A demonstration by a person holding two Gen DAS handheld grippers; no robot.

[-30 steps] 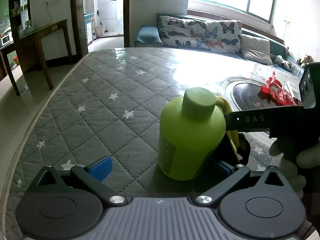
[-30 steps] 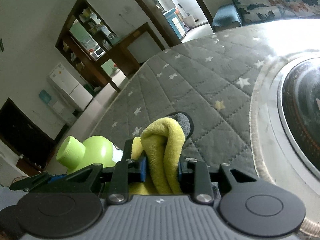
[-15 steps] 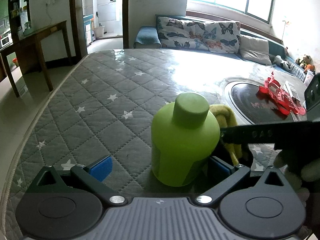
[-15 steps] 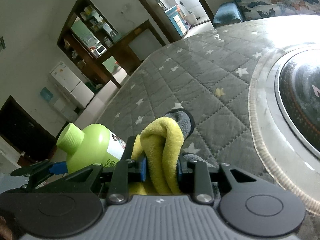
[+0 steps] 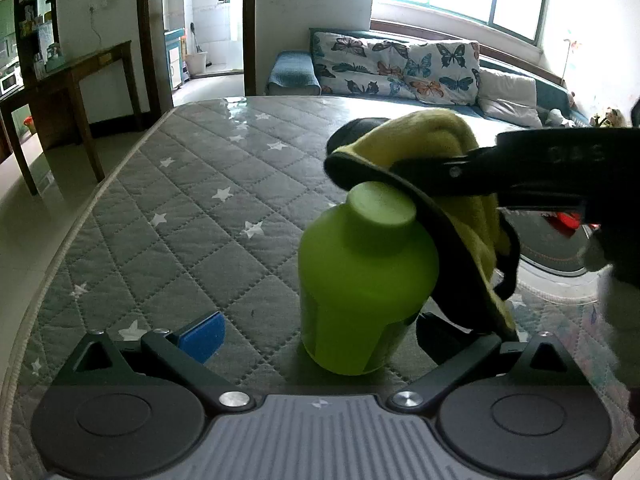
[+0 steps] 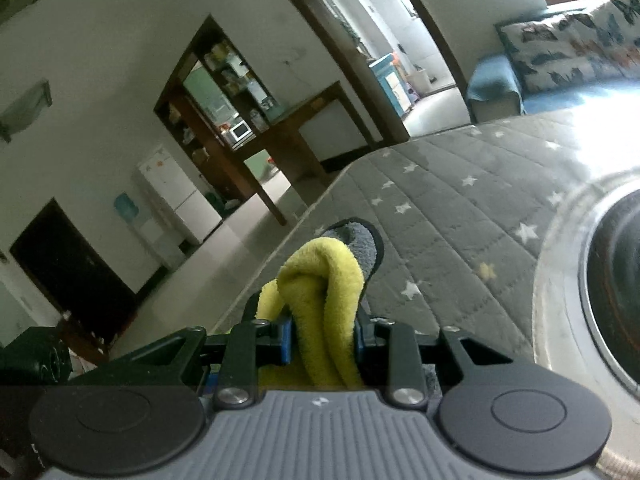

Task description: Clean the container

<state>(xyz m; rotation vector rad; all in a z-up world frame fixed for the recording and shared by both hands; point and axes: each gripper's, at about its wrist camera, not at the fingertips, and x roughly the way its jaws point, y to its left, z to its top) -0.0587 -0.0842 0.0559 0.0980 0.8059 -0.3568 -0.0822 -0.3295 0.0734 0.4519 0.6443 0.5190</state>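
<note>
A lime-green container [image 5: 360, 280] with a wide cap stands upright on the grey quilted cover. It sits between the spread fingers of my left gripper [image 5: 320, 336], which is open; the blue left pad [image 5: 200, 338] is well clear of it and the right finger is hidden behind it. My right gripper [image 6: 322, 340] is shut on a yellow cloth [image 6: 324, 280] with a dark grey edge. In the left wrist view, that cloth [image 5: 432, 140] lies against the cap's right side and hangs down the container's right flank. The container is hidden in the right wrist view.
The quilted star-pattern cover [image 5: 180, 220] spreads wide to the left and far side. A round dark inset disc [image 6: 612, 280] lies to the right, with a red object [image 5: 568, 220] on it. A sofa with butterfly cushions [image 5: 400, 68] is behind, a wooden table [image 5: 72, 80] to the left.
My right gripper has lifted the cloth from low beside the container's right side up to its cap. The left gripper stays open around the container.
</note>
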